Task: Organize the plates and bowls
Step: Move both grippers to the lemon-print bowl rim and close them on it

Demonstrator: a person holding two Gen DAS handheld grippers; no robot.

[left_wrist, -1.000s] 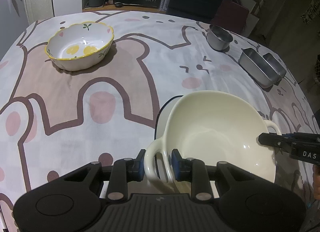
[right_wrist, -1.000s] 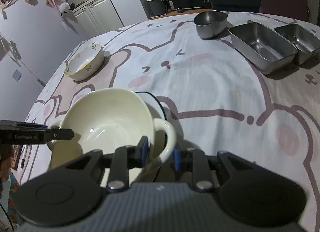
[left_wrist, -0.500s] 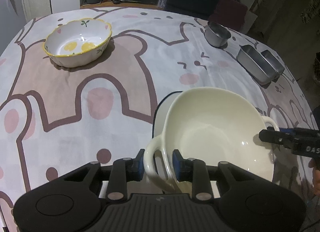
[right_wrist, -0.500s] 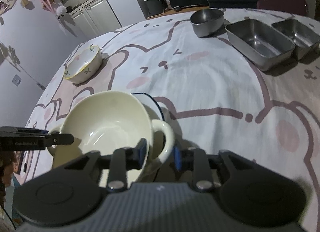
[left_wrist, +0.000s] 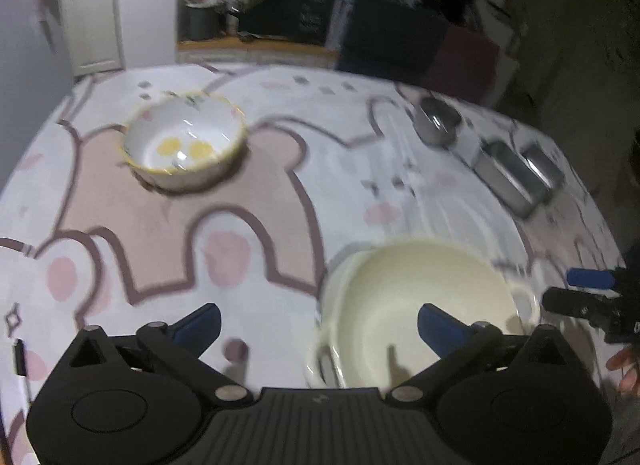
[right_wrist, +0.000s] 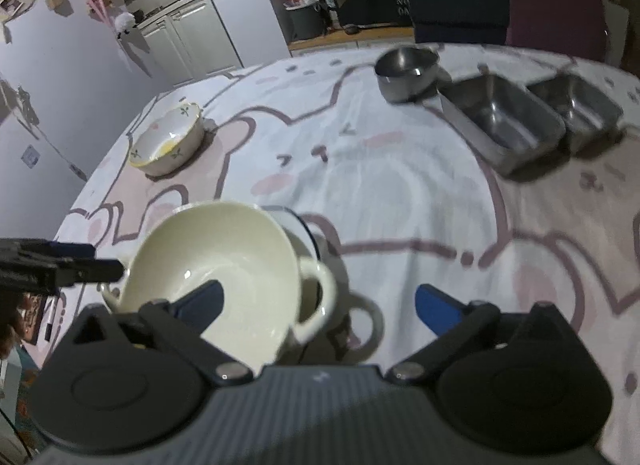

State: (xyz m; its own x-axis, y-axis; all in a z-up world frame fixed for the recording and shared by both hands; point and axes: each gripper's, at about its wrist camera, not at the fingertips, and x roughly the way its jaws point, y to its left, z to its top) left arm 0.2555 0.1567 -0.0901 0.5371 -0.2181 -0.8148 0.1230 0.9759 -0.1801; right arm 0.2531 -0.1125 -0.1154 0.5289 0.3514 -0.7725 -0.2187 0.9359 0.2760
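Note:
A cream two-handled bowl (left_wrist: 420, 289) (right_wrist: 216, 257) rests on a dark-rimmed plate (right_wrist: 305, 225) near the table's front. My left gripper (left_wrist: 318, 315) hangs just above the bowl's left handle. Its jaws are opening wide, and the handle lies between the blue pads untouched. My right gripper (right_wrist: 318, 293) is above the right handle, its jaws also opening and clear of it. Each gripper's tip shows in the other's view, the right gripper (left_wrist: 580, 293) and the left gripper (right_wrist: 80, 261). A floral bowl (left_wrist: 184, 145) (right_wrist: 168, 141) with a yellow rim stands at the far left.
A round steel bowl (left_wrist: 436, 123) (right_wrist: 404, 69) and two steel trays (right_wrist: 500, 117) (right_wrist: 576, 105) stand at the far right of the bear-print tablecloth (left_wrist: 256, 225). Chairs and cabinets are beyond the table. A person's hand (left_wrist: 624, 369) shows at the right edge.
Both grippers were shut on the cream bowl's handles. They have let go, opened wide and risen a little. The bowl stays on the plate.

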